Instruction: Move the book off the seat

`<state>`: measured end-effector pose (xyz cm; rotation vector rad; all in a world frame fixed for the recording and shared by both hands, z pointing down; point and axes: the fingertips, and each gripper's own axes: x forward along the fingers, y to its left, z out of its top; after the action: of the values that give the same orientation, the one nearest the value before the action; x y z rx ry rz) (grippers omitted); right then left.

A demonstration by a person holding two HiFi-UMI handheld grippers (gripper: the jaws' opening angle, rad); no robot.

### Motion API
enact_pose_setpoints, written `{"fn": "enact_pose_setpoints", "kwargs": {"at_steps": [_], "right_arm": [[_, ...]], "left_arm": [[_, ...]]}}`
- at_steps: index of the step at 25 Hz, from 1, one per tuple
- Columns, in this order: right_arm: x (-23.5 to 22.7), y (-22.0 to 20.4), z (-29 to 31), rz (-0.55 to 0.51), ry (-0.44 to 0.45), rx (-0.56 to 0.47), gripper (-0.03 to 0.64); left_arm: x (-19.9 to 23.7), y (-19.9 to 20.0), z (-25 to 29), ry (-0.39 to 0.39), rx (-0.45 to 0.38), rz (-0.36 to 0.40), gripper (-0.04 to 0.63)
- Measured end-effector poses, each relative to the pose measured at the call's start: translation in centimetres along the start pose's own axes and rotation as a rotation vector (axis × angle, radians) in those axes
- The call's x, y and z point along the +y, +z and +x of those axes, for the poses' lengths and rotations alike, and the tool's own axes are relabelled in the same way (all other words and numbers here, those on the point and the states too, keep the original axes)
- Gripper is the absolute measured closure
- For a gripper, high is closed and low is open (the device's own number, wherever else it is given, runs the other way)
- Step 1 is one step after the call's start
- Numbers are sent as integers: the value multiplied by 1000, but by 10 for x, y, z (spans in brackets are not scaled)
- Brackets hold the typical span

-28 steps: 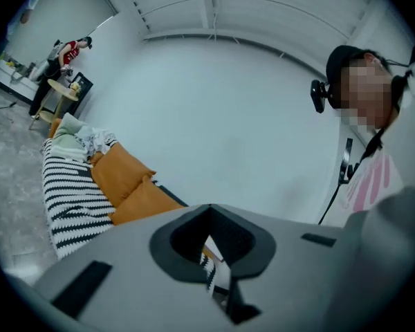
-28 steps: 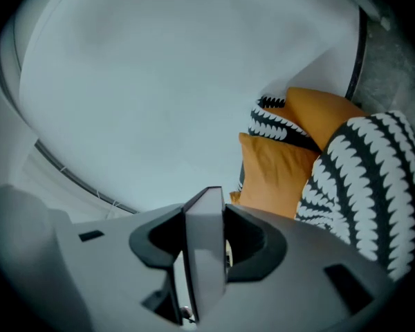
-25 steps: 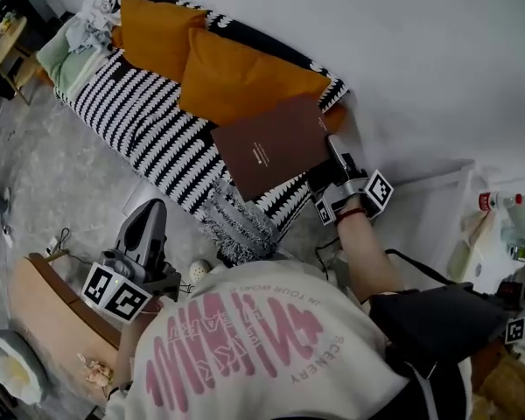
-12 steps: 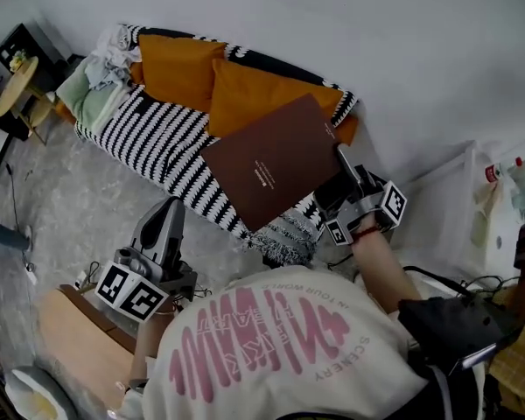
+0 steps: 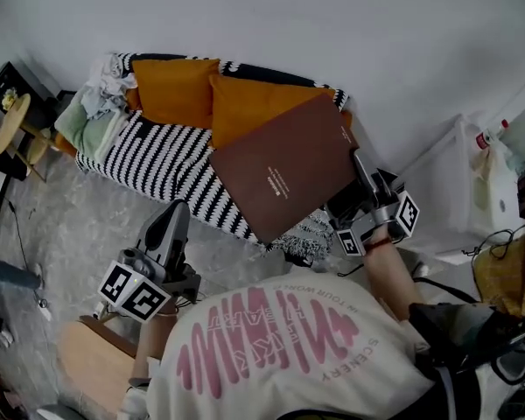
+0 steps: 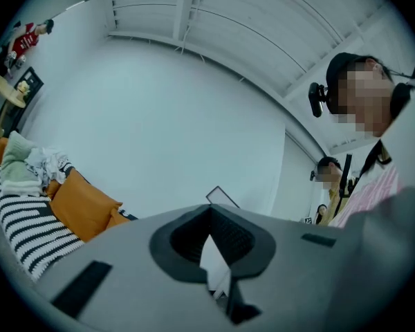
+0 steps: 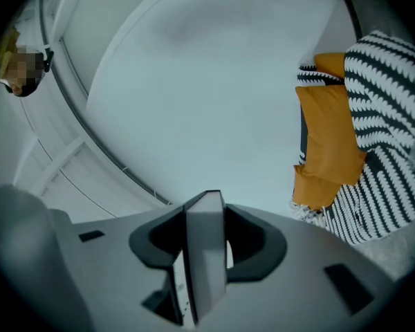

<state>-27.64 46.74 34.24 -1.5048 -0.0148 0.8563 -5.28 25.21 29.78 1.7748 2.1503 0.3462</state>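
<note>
The book (image 5: 284,178) is clamped by its edge in my right gripper (image 5: 357,166). A second ago it hung low over the end of the striped seat (image 5: 157,160); now it rides higher, tilted, in front of the orange cushions (image 5: 171,90). It's clear of the seat, I judge, and needs somewhere to land. My left gripper (image 5: 177,213) hangs empty, jaws together.

Soft even indoor light, faint shadows, strong fisheye bending, dark vignetted corners

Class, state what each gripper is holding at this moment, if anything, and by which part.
The right gripper is clamped on the brown book, at its edge near one corner. The left gripper holds nothing.
</note>
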Motion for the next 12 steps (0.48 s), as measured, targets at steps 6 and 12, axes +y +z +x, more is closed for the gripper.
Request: {"fn": "enact_pose_setpoints", "kwargs": {"at_steps": [6, 12], "right_arm": [[5, -8, -19, -16, -31, -74, 459], [5, -8, -22, -22, -48, -94, 459]], "left_arm": [[6, 17, -11, -47, -44, -36, 586], [11, 18, -10, -51, -33, -19, 586]]}}
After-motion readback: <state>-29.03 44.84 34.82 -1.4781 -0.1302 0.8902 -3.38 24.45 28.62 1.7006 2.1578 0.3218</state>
